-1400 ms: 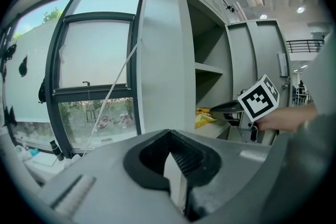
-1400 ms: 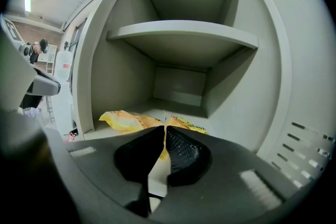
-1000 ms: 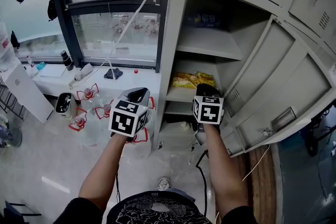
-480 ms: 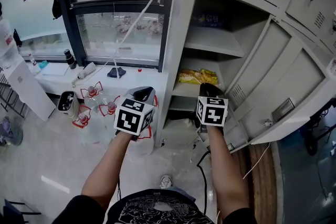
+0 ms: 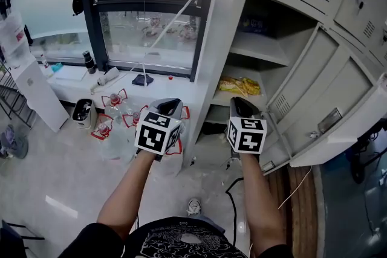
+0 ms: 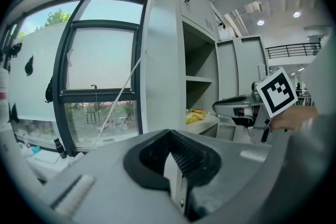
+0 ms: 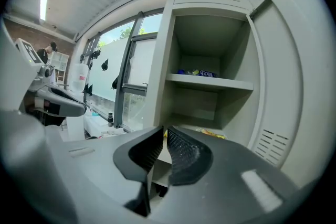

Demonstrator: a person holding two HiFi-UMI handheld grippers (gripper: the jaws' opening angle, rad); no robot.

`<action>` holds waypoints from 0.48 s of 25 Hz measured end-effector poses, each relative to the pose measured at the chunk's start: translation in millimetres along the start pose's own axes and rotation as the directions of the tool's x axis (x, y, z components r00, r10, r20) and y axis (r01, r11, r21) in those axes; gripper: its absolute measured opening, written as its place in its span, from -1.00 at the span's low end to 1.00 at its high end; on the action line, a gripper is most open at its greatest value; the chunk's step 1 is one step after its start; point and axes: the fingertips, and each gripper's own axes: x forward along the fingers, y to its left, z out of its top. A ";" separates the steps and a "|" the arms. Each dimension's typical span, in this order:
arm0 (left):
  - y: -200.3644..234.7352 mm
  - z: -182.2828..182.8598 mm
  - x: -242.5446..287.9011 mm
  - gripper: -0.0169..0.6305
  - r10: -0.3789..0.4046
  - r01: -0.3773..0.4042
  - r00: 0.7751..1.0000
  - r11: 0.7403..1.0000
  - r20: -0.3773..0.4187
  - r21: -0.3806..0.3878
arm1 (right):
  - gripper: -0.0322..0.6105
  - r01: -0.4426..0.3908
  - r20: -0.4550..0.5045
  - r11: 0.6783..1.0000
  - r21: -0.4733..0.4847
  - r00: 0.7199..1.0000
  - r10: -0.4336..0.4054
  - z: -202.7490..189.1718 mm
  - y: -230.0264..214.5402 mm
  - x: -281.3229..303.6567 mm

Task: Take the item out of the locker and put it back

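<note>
Clearly, in the head view the locker [image 5: 219,33] stands open, and a yellow bag [image 5: 240,86] lies flat on its middle shelf [image 5: 222,97], with a blue pack [image 5: 254,24] on the shelf above. The left hand-held gripper [image 5: 168,107] and the right hand-held gripper [image 5: 240,106] both hang in front of the locker, short of the bag.

In the left gripper view, the left hand-held gripper [image 6: 170,157] is clenched on nothing. The bag [image 6: 197,115] shows beyond, inside the locker [image 6: 163,60].

In the right gripper view, the right hand-held gripper [image 7: 164,147] is all but closed and empty, pointed at the shelf where the bag [image 7: 212,134] lies.

The bag looks light, soft and crinkly, with slick film and probably brittle contents. A gentle pinch on a sealed edge or corner should hold better than squeezing its middle.
</note>
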 end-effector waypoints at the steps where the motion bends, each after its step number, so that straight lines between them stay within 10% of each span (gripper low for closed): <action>1: 3.5 -2.3 -6.1 -0.95 0.008 -0.008 1.000 1.000 0.001 -0.002 | -0.75 -0.010 0.008 1.000 0.000 1.000 0.010 2.8 7.3 -3.5; 12: 52.2 -30.0 -81.0 -0.95 0.115 -0.115 0.993 0.992 0.002 -0.047 | -0.80 -0.137 0.057 0.990 -0.023 0.989 0.138 18.2 97.3 -27.8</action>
